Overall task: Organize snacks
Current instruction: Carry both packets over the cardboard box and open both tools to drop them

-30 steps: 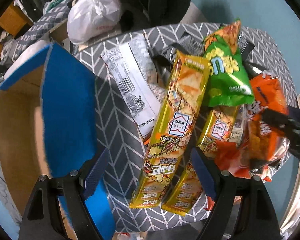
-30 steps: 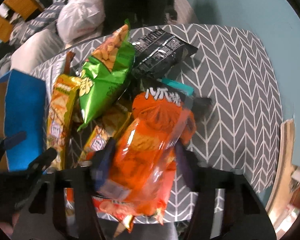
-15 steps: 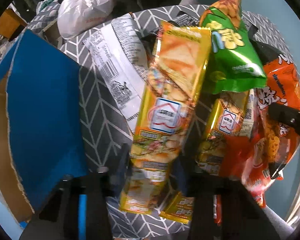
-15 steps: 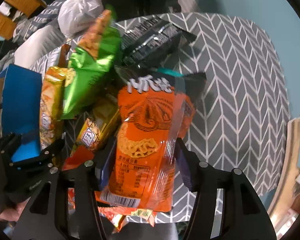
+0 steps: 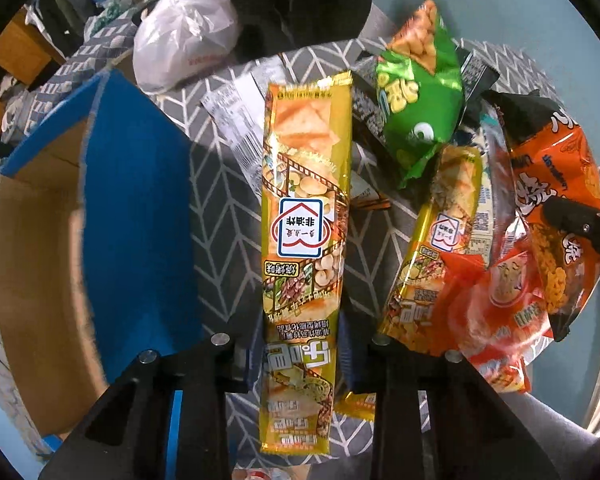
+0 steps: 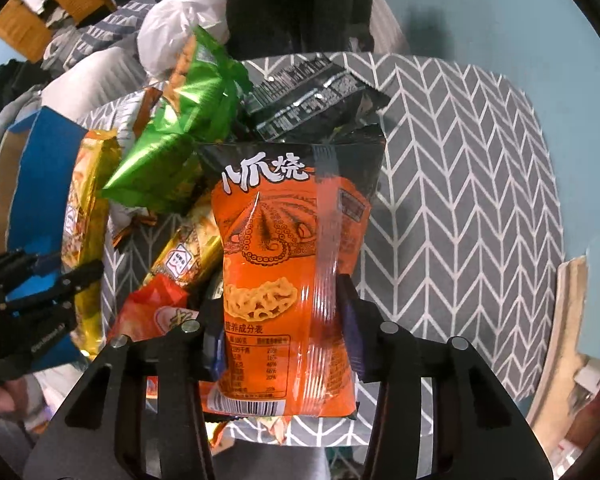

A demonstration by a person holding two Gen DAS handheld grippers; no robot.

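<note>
My left gripper [image 5: 300, 356] is shut on a long yellow snack pack [image 5: 304, 208] and holds it lifted above the table. My right gripper [image 6: 284, 320] is shut on an orange octopus snack bag [image 6: 292, 264], also lifted; that bag shows at the right of the left wrist view [image 5: 556, 216]. A second yellow pack [image 5: 432, 248], a green bag [image 5: 416, 92], a red bag [image 5: 496, 320] and a black bag [image 6: 308, 96] lie piled on the table. The open blue cardboard box [image 5: 132, 208] stands to the left.
The round table has a grey chevron cloth [image 6: 460, 168], bare on its right half. A white plastic bag [image 5: 184, 40] and clutter lie behind the table. A white flat packet [image 5: 240, 120] lies beside the box.
My left gripper closed on the long yellow pack and lifted it. My right gripper lifted the orange bag upright, clear of the pile.
</note>
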